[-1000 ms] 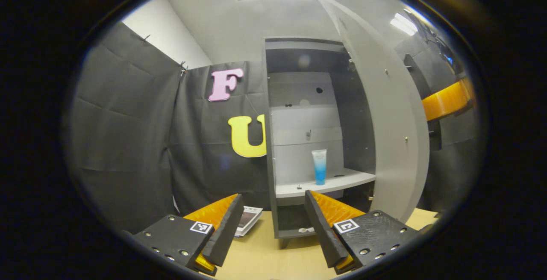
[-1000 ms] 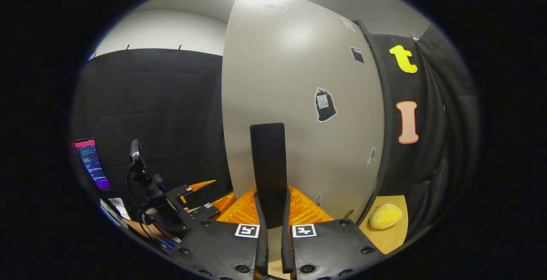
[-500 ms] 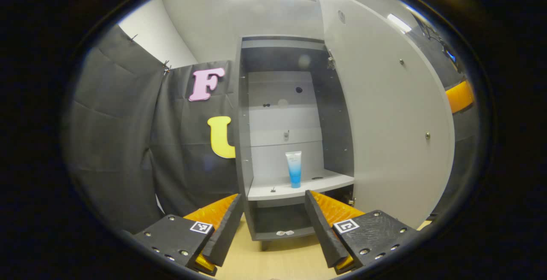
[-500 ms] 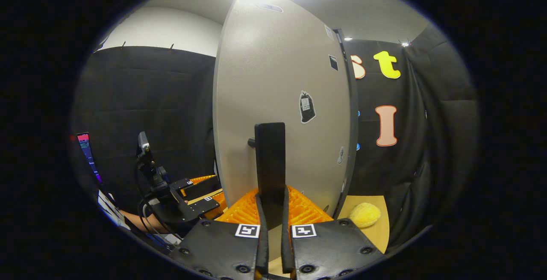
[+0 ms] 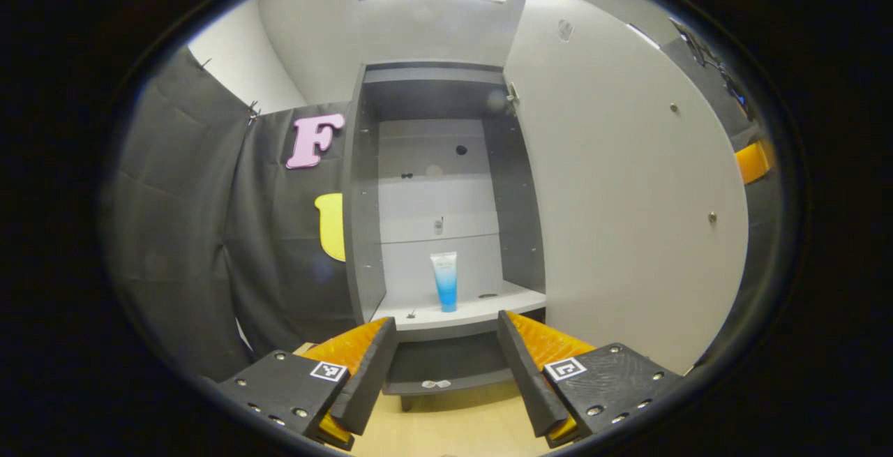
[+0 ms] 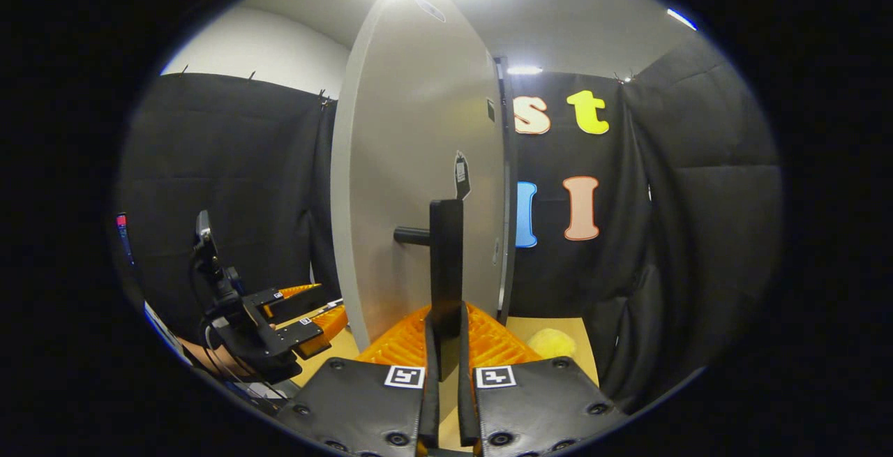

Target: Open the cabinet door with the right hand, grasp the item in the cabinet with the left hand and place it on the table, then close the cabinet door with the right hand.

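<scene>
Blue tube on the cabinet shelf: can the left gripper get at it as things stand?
Probably yes. The door is swung wide, the tube stands upright alone on the shelf, and the left gripper is open, facing it with nothing between. It's not yet close.

No legible text, brand or number anywhere. Tube (image 5: 444, 280) in cabinet: print too small to read. Sticker (image 6: 460, 172) on door (image 6: 418, 185): illegible. Square coded markers (image 5: 564, 368) on gripper bodies: pattern only, no chars.
</scene>
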{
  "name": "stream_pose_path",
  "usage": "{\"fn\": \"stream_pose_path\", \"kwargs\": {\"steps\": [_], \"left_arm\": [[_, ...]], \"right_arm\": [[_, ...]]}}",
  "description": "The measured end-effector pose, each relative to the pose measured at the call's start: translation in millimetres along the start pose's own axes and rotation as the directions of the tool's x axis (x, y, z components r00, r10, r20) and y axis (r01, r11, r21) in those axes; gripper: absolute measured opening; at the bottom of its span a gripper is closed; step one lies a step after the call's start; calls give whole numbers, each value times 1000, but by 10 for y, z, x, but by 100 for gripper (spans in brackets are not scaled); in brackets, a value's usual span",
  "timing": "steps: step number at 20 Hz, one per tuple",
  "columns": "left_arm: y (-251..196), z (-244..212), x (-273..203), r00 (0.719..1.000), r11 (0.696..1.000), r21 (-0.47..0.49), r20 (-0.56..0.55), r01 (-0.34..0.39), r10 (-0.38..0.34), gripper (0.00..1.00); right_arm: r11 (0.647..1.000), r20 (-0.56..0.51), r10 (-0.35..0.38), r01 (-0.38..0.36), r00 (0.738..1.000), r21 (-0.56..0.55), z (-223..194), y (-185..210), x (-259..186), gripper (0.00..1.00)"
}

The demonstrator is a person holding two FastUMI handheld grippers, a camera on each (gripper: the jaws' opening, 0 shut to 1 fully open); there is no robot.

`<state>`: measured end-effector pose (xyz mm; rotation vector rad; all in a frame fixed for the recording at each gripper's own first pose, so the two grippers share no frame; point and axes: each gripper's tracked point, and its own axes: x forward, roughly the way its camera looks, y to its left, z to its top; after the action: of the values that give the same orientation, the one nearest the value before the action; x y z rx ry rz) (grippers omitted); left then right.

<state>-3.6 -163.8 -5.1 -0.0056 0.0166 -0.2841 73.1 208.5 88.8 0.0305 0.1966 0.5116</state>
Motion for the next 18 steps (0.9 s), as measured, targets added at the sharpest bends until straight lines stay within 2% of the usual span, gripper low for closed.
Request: {"fn": "stream_pose_path", "kwargs": {"steps": [5,8,10,11,13,17,18], "left_arm": [[-127,-31,-18,1000,1000,-2,-15,0,0,87],[-176,-23,-9,1000,1000,8,-11,-12,12,87],[-197,-31,25,1000,1000,6,-13,-25,25,87],[-225,-14,55,999,1000,4,-12,-30,30,87],[-277,28,107,999,999,2,-7,-43,43,87],[-359,24,375,998,998,-25,-25,-62,61,87],[-375,9,455,997,997,-28,-37,-67,66,87]], "right_arm": [[998,24,-70,70,997,-6,3,-187,21,12],[991,41,-132,131,990,37,1,-359,-11,12],[991,40,-90,86,995,101,-19,-280,-89,9],[990,36,-77,72,996,120,-41,-262,-198,11],[992,46,-40,34,998,121,-51,-212,-399,22],[992,77,-127,126,989,20,-123,-504,-849,36],[990,76,-140,140,987,5,-188,-561,-937,48]]}}
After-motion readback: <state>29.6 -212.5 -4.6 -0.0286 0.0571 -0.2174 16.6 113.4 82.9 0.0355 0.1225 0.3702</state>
